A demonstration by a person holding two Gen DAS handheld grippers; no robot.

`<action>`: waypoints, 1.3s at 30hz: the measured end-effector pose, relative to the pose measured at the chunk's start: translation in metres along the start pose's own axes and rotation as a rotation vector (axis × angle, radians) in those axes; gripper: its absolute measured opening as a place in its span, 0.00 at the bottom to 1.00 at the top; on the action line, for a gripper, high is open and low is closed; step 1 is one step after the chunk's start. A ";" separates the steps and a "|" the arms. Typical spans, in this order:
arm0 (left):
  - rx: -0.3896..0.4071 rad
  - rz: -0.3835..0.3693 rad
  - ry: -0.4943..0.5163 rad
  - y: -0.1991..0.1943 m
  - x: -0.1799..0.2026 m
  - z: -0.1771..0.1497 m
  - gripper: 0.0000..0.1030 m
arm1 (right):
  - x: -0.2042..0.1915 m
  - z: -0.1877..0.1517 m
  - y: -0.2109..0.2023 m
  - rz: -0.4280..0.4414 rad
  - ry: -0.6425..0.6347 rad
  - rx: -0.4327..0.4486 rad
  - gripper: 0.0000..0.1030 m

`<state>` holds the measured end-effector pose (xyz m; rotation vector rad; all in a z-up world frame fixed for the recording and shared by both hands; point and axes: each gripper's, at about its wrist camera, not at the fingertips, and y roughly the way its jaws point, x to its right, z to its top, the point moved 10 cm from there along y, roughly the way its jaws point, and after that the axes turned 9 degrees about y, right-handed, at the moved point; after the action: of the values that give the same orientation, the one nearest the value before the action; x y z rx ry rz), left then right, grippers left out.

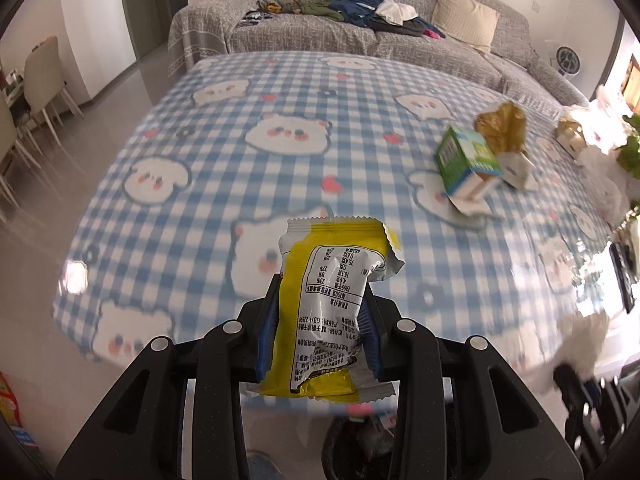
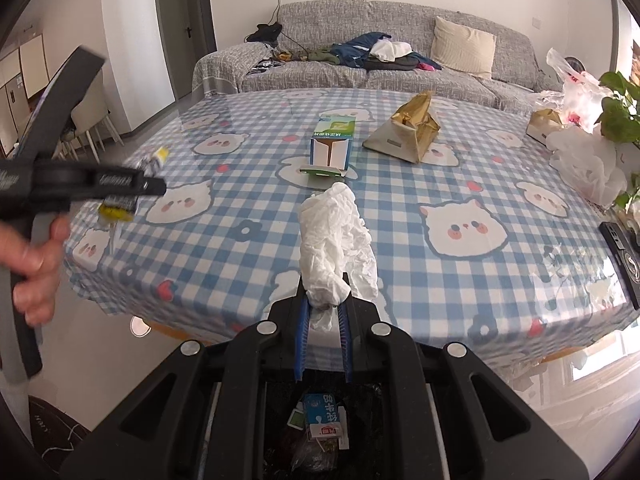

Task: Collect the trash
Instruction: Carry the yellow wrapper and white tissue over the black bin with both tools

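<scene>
A: Wrapper (image 1: 332, 312) — where does it sit against the bin?

B: Clamped in the left gripper (image 1: 324, 320). The fingers (image 1: 266, 328) pinch its yellow-and-silver body from both sides, its long axis running along them, the torn top poking out past the tips. It hangs off the table's (image 1: 168, 216) near edge, and the dark mouth of the bin (image 1: 360, 444) shows just below and slightly right of the fingers.

A: And the other hand?

B: The right gripper (image 2: 326, 312) holds a crumpled white tissue (image 2: 336, 240). Its blue-lined fingers (image 2: 303, 332) are nearly pressed together on the tissue's lower end, the rest standing up beyond the tips. The bin (image 2: 276, 420) lies directly beneath, with a milk carton (image 2: 324, 416) already inside.

A: So which is nearer to dropping?

B: The right, I'd judge. It sits squarely over the opening, so letting go should do. The left still looks a little to the side, near the table's left front corner in the right view.

A: Anything left behind?

B: A green box (image 2: 332, 144) and a gold bag (image 2: 408, 128) sit mid-table toward the far edge, well apart from both grippers.
</scene>
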<state>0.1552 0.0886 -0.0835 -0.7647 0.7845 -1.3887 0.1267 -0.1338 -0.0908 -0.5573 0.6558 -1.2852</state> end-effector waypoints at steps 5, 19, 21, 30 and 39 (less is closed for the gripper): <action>0.006 -0.006 0.006 -0.014 0.007 -0.027 0.33 | 0.002 -0.008 -0.012 0.003 0.000 0.005 0.12; -0.014 -0.007 0.008 -0.026 0.016 -0.103 0.33 | 0.004 -0.039 -0.024 0.008 0.012 -0.023 0.12; -0.015 -0.007 0.008 -0.027 0.017 -0.113 0.33 | 0.003 -0.044 -0.024 0.011 0.010 -0.030 0.12; -0.016 -0.003 0.000 -0.026 0.022 -0.154 0.33 | 0.001 -0.075 -0.021 0.010 0.013 -0.060 0.12; -0.019 -0.029 -0.020 -0.013 0.029 -0.191 0.33 | 0.004 -0.119 0.003 -0.009 0.017 -0.130 0.12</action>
<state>-0.0120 0.0573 -0.1769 -0.8067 0.7746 -1.3988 0.0443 -0.1393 -0.1765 -0.6569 0.7554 -1.2628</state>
